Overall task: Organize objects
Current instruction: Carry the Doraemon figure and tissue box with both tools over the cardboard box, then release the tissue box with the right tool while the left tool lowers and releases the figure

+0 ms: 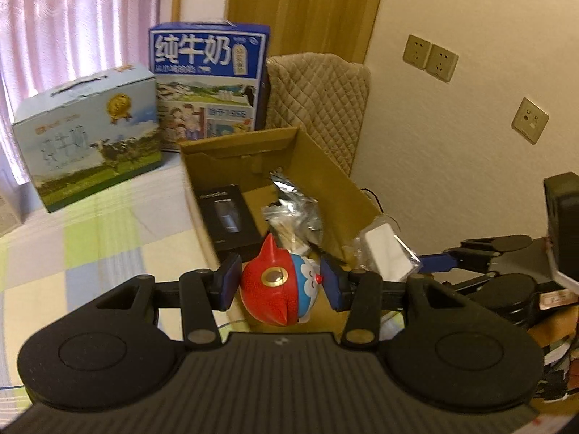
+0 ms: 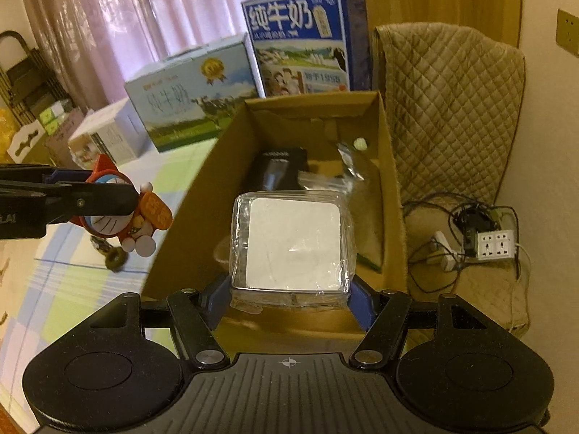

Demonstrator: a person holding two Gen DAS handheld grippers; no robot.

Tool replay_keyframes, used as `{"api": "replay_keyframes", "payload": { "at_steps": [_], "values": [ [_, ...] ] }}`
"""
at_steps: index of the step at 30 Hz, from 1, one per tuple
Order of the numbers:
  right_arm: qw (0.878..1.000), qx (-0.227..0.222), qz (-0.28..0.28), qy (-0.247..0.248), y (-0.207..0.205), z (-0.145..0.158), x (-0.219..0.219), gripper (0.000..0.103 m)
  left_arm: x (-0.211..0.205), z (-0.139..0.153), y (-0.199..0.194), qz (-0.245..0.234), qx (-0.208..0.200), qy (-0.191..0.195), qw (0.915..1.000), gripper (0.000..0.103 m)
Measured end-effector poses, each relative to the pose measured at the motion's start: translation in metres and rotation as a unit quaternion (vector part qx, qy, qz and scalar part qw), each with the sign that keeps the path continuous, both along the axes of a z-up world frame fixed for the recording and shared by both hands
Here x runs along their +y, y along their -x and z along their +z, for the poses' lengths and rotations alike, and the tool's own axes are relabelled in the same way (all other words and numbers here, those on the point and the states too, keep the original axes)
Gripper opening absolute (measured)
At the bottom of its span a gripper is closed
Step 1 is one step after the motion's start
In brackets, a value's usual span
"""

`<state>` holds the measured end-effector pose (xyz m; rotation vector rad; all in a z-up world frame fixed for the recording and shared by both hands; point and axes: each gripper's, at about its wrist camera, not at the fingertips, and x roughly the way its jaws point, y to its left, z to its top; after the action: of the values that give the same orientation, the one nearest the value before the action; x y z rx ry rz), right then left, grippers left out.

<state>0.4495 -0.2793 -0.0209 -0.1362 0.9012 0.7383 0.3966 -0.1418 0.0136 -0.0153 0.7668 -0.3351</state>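
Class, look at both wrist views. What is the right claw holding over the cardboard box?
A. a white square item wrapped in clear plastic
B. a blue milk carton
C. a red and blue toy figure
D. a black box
A: the right claw is closed on the white square item wrapped in clear plastic, above the cardboard box; the toy figure is in the left claw.

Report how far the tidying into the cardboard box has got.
Done: a black box and some shiny packets already lie in the cardboard box. In hand: the left gripper clamps a cartoon cat toy, and the right gripper holds a clear case over the box. Left: release both inside, then the small round thing on the bedspread.
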Motion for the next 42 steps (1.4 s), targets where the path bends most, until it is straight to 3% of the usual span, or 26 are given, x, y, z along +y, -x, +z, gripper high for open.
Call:
{"api": "replay_keyframes", "payload": {
  "at_steps": [17, 27, 42],
  "values": [
    [0.995, 0.040, 0.060, 0.076, -0.040, -0.026, 0.006, 0.065, -0.042, -0.048, -0.037, 0.006, 0.072, -0.017, 0.9972, 0.042],
    [0.976, 0.036, 0.146, 0.155, -0.049, -0.040, 0.031, 0.065, -0.046, -0.067, -0.045, 0.007, 0.100, -0.031, 0.9945, 0.042],
    [0.965, 0.041, 0.175, 0.192, -0.054, -0.043, 0.044, 0.071, -0.049, -0.076, -0.053, 0.005, 0.116, -0.039, 0.9925, 0.042]
  ]
}}
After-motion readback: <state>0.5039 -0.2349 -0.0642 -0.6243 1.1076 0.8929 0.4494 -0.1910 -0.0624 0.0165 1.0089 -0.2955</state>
